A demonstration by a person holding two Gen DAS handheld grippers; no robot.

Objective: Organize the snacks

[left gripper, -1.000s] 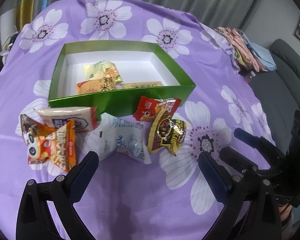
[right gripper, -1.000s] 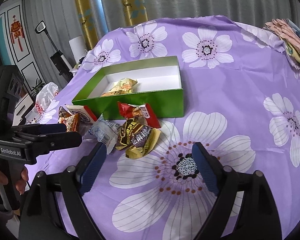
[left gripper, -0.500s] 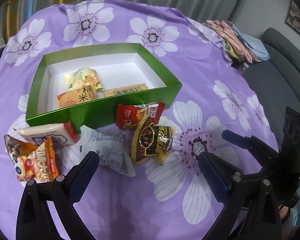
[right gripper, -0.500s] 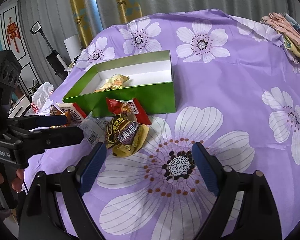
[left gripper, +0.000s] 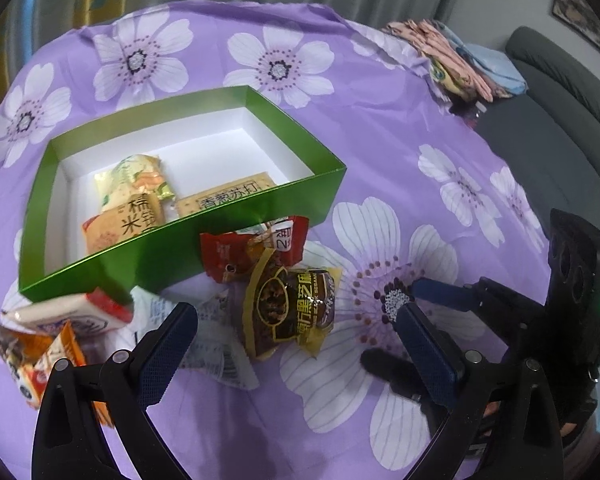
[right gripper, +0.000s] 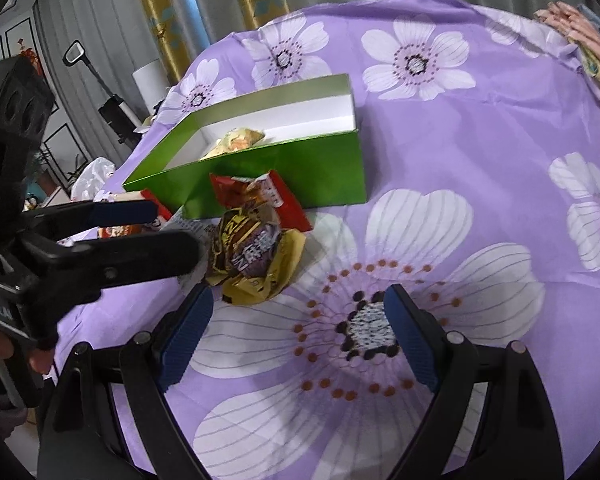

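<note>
Left wrist: both grippers' fingers (left gripper: 168, 344) spread, empty; green box (left gripper: 228, 232) behind brown packet (left gripper: 292, 304).

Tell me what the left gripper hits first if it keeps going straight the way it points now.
Most likely the brown-and-yellow snack packet, which lies just ahead between the open fingers of the left gripper. Depth is hard to judge; the tablecloth beneath it may meet the fingertips at about the same time.

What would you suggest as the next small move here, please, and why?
Probably ease the open left gripper forward and down onto the brown-and-yellow crinkly snack packet: it lies between the spread jaws, outside the green cardboard box.
</note>
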